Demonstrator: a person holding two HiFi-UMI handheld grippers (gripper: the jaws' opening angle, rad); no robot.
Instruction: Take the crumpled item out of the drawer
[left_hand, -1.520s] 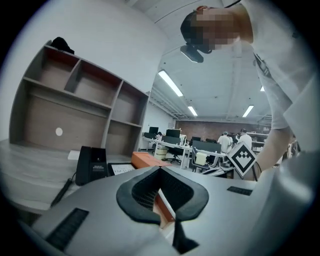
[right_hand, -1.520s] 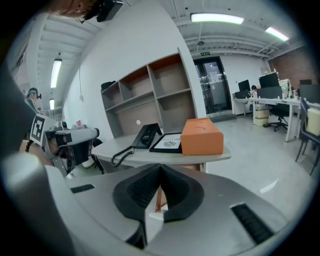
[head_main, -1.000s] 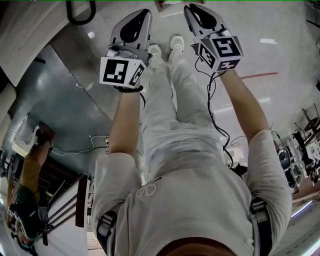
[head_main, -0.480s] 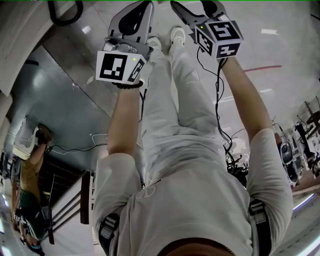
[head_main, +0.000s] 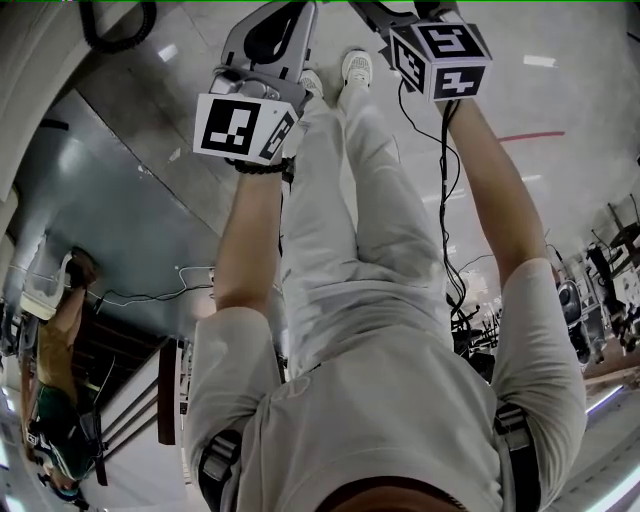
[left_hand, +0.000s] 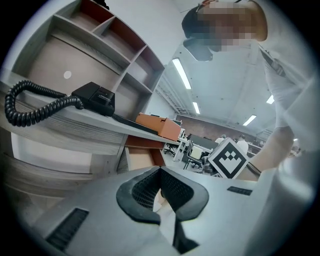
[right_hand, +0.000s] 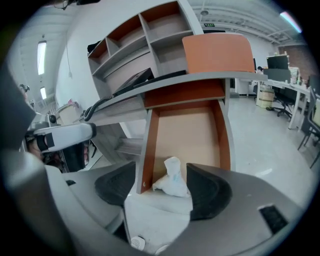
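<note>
Right gripper (right_hand: 160, 172): jaws wide apart, holding nothing, lined up on the open drawer.
Crumpled item (right_hand: 172, 181): white wad lying at the drawer's near end; it shows between the right jaws, but neither pad touches it.
Drawer (right_hand: 187, 132): pulled out under the desk top (right_hand: 200, 76), wood-brown inside.
Left gripper (left_hand: 160, 172): pads closed together at the tips, empty, off to the left of the drawer.
Phone (left_hand: 95, 97): on the desk top, with a coiled cord.
</note>
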